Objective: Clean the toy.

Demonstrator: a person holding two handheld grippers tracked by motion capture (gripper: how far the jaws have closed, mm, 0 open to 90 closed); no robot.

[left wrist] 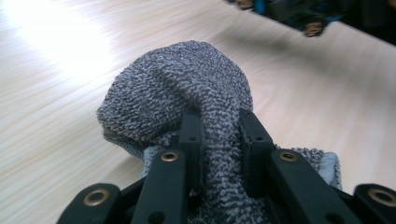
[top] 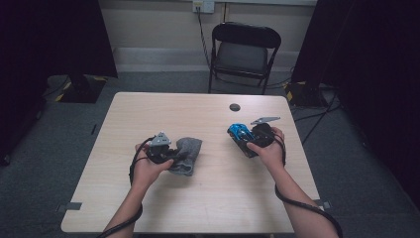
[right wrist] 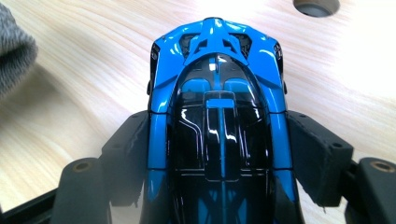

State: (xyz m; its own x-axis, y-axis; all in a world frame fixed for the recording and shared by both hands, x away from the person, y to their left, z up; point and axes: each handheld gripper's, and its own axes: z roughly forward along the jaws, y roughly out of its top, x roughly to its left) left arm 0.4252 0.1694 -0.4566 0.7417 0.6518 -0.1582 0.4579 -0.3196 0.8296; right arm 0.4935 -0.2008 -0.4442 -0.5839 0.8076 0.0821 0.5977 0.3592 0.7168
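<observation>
car: blue-and-black toy car [right wrist: 217, 116], clamped in the right gripper [top: 246, 138], held just over the table [top: 213, 198]; can't tell if the wheels touch the wood.
car axis: long axis runs straight out along the jaws in the right gripper view. The end with the dark vents points away from the hand, toward the round grommet hole [top: 235, 107]; the other end is buried back between the jaws.
car place: from the high view, just below and slightly right of the grommet hole, on the right half of the table.
right tool: jaws stand wide, one pad pressed on each flank of the car body. Grip sits around mid-body, with the vented end sticking out past the pads.
sock: grey knit sock [left wrist: 187, 88], bunched into a rounded lump, pinched in the left gripper [top: 174, 154].
sock axis: the lump bulges forward past the jaw tips, and a narrow fold runs back between them. In the high view it lies on the table, pointing roughly up-right toward the grommet hole.
sock place: well left of and below the grommet hole, well apart from the car.
left tool: jaws almost together, squeezing only that fold of fabric.
hands: left hand [top: 146, 168] and right hand [top: 270, 151] each wrap a gripper body, with cables trailing back along the forearms.
</observation>
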